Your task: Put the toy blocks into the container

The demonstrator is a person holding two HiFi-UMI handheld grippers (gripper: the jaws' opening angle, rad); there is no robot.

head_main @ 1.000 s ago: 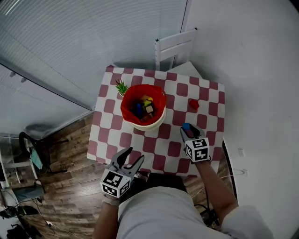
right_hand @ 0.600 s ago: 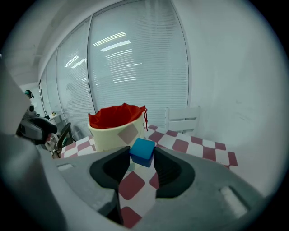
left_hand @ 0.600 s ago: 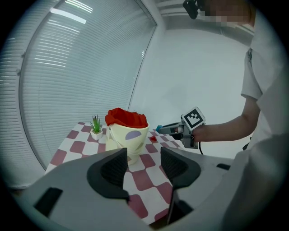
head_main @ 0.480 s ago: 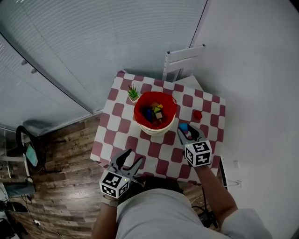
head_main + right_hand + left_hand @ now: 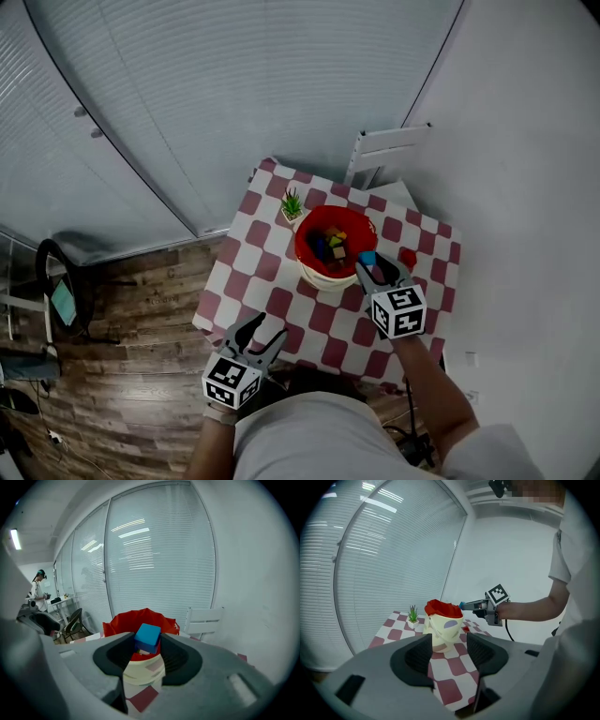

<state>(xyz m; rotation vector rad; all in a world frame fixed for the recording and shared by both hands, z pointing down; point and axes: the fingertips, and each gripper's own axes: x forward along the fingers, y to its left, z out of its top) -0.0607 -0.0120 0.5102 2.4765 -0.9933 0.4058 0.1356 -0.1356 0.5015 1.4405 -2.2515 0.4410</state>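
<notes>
A cream bucket with a red liner stands on the red-and-white checked table and holds several coloured blocks. My right gripper is shut on a blue block, held in the air at the bucket's right rim. A red block lies on the table to the right of the bucket. My left gripper hangs open and empty over the table's near edge, well short of the bucket.
A small potted plant stands at the table's far left, beside the bucket. A white chair sits behind the table by the wall. Window blinds run along the far side. Wooden floor lies to the left.
My right gripper has carried the blue block from the table's right side up to the bucket's rim. The head camera has shifted, so the table sits further right in view.
</notes>
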